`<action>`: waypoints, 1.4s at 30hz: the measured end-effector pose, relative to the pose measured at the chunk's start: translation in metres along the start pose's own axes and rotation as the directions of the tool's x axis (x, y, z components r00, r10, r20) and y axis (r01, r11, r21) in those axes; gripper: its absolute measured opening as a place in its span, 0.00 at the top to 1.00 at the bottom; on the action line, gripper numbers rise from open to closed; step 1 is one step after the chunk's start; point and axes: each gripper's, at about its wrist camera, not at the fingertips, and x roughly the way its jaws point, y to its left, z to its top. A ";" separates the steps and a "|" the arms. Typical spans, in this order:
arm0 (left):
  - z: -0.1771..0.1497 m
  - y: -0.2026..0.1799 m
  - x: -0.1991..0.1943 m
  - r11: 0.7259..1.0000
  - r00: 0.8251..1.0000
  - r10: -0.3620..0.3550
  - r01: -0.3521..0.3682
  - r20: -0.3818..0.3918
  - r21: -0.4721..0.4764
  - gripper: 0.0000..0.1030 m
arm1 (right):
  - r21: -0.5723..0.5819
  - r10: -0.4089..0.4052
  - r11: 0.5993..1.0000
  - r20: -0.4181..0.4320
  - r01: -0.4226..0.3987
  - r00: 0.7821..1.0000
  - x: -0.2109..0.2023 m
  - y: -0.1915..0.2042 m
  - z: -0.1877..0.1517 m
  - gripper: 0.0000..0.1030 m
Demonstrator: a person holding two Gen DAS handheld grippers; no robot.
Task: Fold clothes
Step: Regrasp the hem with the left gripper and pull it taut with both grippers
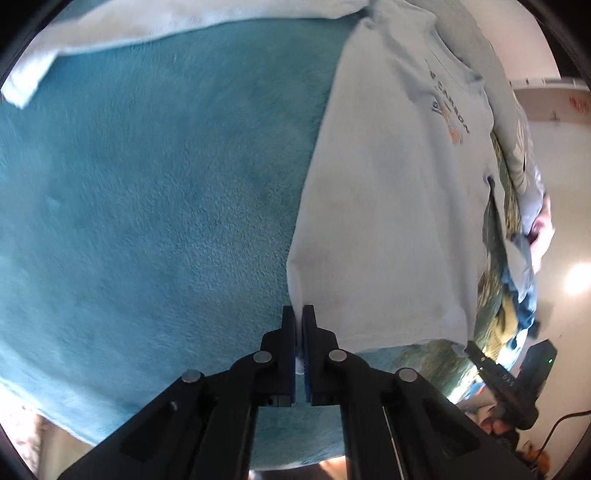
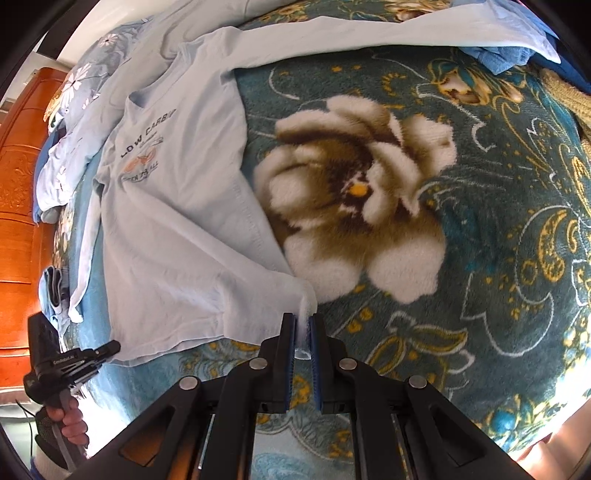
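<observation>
A pale blue T-shirt (image 1: pixel 388 203) with a dark printed logo lies flat on the bed, chest side up (image 2: pixel 173 221). My left gripper (image 1: pixel 299 317) is shut on the shirt's lower hem corner, and white fabric shows between its blue pads. My right gripper (image 2: pixel 303 325) is shut on the opposite hem corner, with a bunch of cloth pinched between its pads. Each view also catches the other tool: the right gripper (image 1: pixel 476 352) at the far hem end, the left gripper (image 2: pixel 112 347) held by a hand (image 2: pixel 70 421).
The shirt rests on a teal plush blanket (image 1: pixel 147 203) with a large cream flower (image 2: pixel 354 192). More pale blue cloth (image 2: pixel 369 33) lies along the far side. A heap of clothes (image 1: pixel 517 258) sits beyond the shirt. A wooden headboard (image 2: pixel 18 184) stands at the left.
</observation>
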 end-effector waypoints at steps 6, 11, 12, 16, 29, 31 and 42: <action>-0.009 0.021 -0.017 0.995 0.996 0.092 -0.092 0.004 0.030 0.97 | -0.046 0.009 0.999 -0.057 -0.012 0.998 -0.002 0.009 -0.020 0.94; -0.020 0.035 -0.019 0.989 0.990 0.140 -0.139 -0.014 0.048 0.97 | -0.044 -0.002 0.999 -0.097 -0.002 0.995 0.004 0.010 -0.034 0.95; -0.023 0.036 -0.020 0.988 0.989 0.145 -0.144 -0.016 0.052 0.97 | -0.041 -0.003 0.999 -0.105 -0.001 0.994 0.005 0.009 -0.036 0.95; -0.035 0.042 -0.018 0.989 0.989 0.147 -0.146 -0.016 0.039 0.97 | -0.045 -0.025 0.999 -0.123 0.019 0.992 0.008 0.005 -0.042 0.95; -0.044 0.056 -0.021 0.992 0.996 0.092 -0.093 0.023 0.083 0.95 | -0.076 -0.052 0.996 -0.113 0.043 0.992 0.031 0.030 -0.027 0.91; -0.047 0.056 -0.028 0.991 0.996 0.083 -0.086 0.028 0.107 0.85 | -0.092 -0.059 0.995 -0.108 0.049 0.992 0.028 0.033 -0.026 0.90; -0.028 0.006 -0.075 0.954 0.977 -0.009 -0.056 0.213 0.296 0.21 | -0.264 -0.089 0.960 0.040 0.096 0.995 -0.004 0.091 -0.005 0.32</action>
